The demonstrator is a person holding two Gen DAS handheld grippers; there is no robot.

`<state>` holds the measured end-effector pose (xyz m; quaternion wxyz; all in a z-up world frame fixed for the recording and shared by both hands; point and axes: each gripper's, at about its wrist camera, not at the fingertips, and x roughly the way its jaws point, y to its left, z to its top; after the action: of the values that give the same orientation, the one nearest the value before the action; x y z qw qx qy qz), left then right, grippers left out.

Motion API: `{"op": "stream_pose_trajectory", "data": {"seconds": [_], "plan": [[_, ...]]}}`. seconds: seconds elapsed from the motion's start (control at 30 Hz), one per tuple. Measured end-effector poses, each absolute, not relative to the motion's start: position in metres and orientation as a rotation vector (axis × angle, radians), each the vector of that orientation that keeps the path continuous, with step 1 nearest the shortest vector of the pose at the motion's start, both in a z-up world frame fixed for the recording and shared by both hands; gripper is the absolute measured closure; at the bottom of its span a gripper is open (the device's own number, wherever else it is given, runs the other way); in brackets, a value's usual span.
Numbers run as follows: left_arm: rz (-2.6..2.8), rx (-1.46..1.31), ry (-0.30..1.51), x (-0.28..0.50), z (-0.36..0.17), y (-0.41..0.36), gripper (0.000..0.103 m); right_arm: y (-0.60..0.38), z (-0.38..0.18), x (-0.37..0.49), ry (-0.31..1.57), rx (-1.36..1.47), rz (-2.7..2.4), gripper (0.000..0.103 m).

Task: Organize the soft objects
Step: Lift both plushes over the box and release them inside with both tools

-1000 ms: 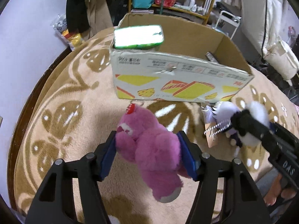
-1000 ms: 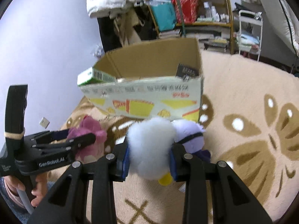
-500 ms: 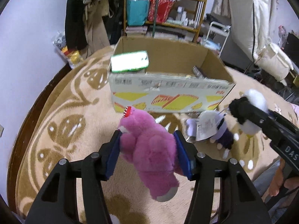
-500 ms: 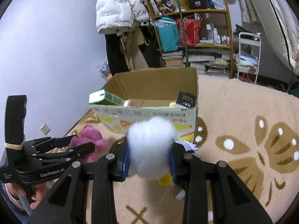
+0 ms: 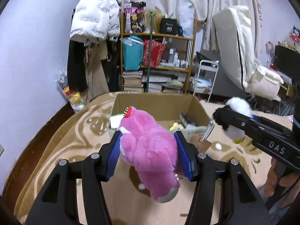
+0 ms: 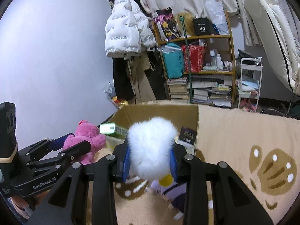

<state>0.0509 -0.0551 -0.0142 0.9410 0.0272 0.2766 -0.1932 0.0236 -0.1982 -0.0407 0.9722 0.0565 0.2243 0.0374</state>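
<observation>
Left wrist view: sitting behind the left gripper [image 5: 150, 154], facing forward and slightly downward, close over the cardboard box [image 5: 159, 104]. Right wrist view: sitting behind the right gripper [image 6: 151, 162], facing likewise, close. The 2 views are sharing the box [image 6: 163, 112], shelf [image 6: 196, 61] and each other's gripper.

Premises: a lived-in bedroom or living room of a home. Evidence: beyond the left gripper [image 5: 148, 155], a wooden shelf unit [image 5: 157, 63] crammed with stacked books, bags and toiletry bottles; to its left, a white puffer jacket [image 5: 93, 18] and coats hanging on the wall. Right of the shelf, a small white trolley [image 5: 206, 78] and an upended mattress [image 5: 236, 43]. A beige patterned carpet [image 6: 243, 131] covers the floor beneath the grippers.
</observation>
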Motion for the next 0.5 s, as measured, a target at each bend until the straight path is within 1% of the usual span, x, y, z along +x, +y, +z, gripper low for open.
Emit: {"op": "stream_pose_trajectory", "data": {"seconds": [0.27,0.5], "plan": [[-0.400,0.072,0.497,0.072,0.009,-0.067,0.048,-0.203,-0.024,0.046,0.413,0.100,0.088,0.067],[-0.387,0.097,0.481,0.103,0.017,-0.079,0.047,-0.210,-0.007,0.067,0.387,0.075,0.089,0.067]]}}
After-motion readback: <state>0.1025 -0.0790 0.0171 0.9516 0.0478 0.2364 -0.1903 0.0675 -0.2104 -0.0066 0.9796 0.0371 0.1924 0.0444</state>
